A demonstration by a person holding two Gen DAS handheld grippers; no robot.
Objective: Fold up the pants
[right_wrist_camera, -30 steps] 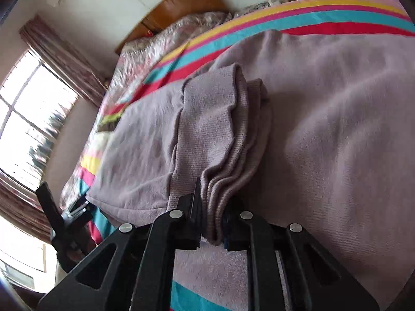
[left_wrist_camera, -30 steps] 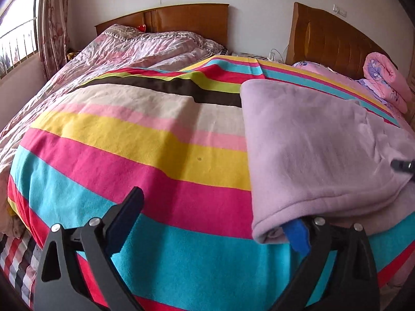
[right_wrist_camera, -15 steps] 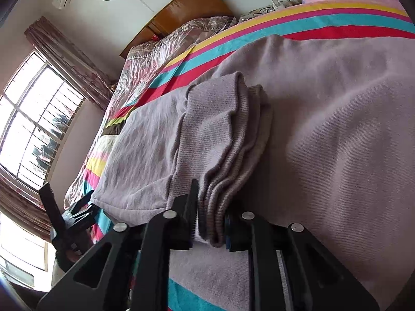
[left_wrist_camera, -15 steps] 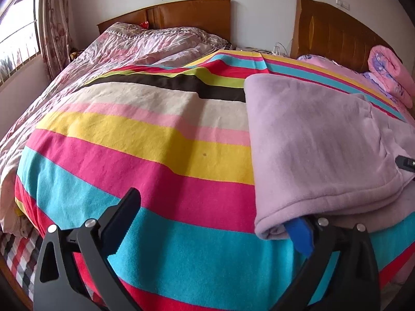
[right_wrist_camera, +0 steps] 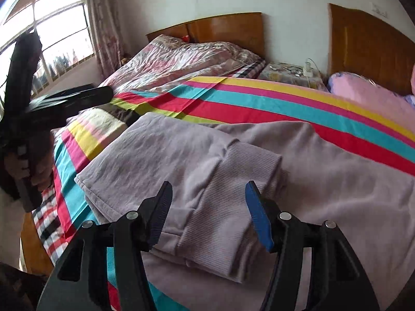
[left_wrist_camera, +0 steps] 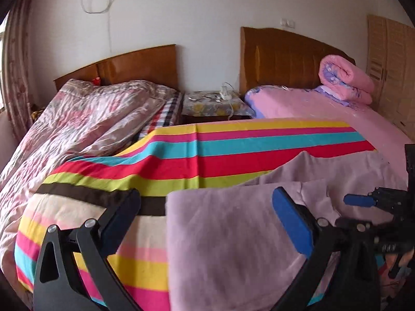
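The lilac pants (right_wrist_camera: 197,160) lie folded on the striped blanket (right_wrist_camera: 259,103) that covers the bed, and the ribbed cuffs (right_wrist_camera: 233,207) sit on top of the stack, laid over the wider part of the garment. That placement reads as a fold just laid down: legs doubled back so the ends rest on the body of the pants.

The right gripper (right_wrist_camera: 208,212) hangs just above those cuffs, its fingers opening at this moment. The cuffs show in the gap between them, but neither pad presses the cloth, so the fabric lies under its own weight. Letting go here makes sense, since the layers need to settle flat before any further crease.

The left gripper (left_wrist_camera: 205,220) has its fingers spread wide, nothing clamped. It hovers over the near edge of the folded pants (left_wrist_camera: 220,246), one finger over the blanket and the blue one over the lilac cloth. In the right wrist view a hand (right_wrist_camera: 39,171) grips that tool's handle off to the side.

By the look of it, one fold stands complete; whether another is planned cannot be told.
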